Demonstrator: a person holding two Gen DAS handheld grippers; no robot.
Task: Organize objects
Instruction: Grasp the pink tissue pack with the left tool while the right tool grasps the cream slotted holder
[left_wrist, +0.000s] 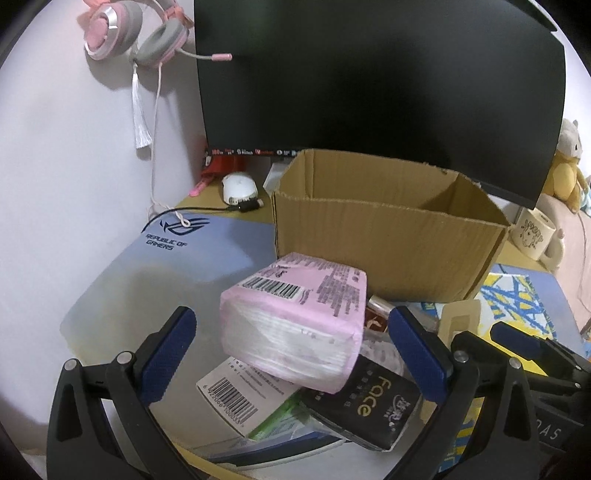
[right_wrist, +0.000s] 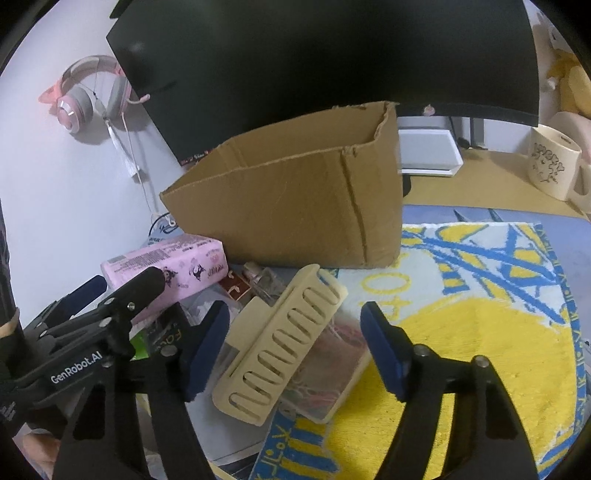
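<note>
- The open brown corrugated cardboard box (left_wrist: 388, 229) serves as the landmark; it appears empty as far as its inside shows, so I judge the sorting has barely begun.
- The pink plastic-wrapped pack of tissues (left_wrist: 295, 321) lies just in front of the box's near wall, tilted, resting on a black soft pack printed "Face" (left_wrist: 365, 402) and a white-and-green pack with a barcode (left_wrist: 236, 398).
- The left gripper (left_wrist: 291, 354) has its blue-padded jaws spread wide either side of the pink pack, neither pad touching it.
- I judge this pack light and squashy with slick film; taking it across its short sides, near the middle, should keep it from sagging or sliding.
- The cream slotted plastic holder with a clear case beneath (right_wrist: 280, 347) lies in front of the box's right end, partly on the yellow-and-blue patterned cloth (right_wrist: 480, 332).
- The right gripper (right_wrist: 295, 350) straddles this holder with its jaws apart, a gap showing on both sides; nothing is clamped.
- The holder looks stiff, light and smooth, likely to skid; gripping across the ribbed cream part seems safest, and the clear case could crack if squeezed hard.
</note>
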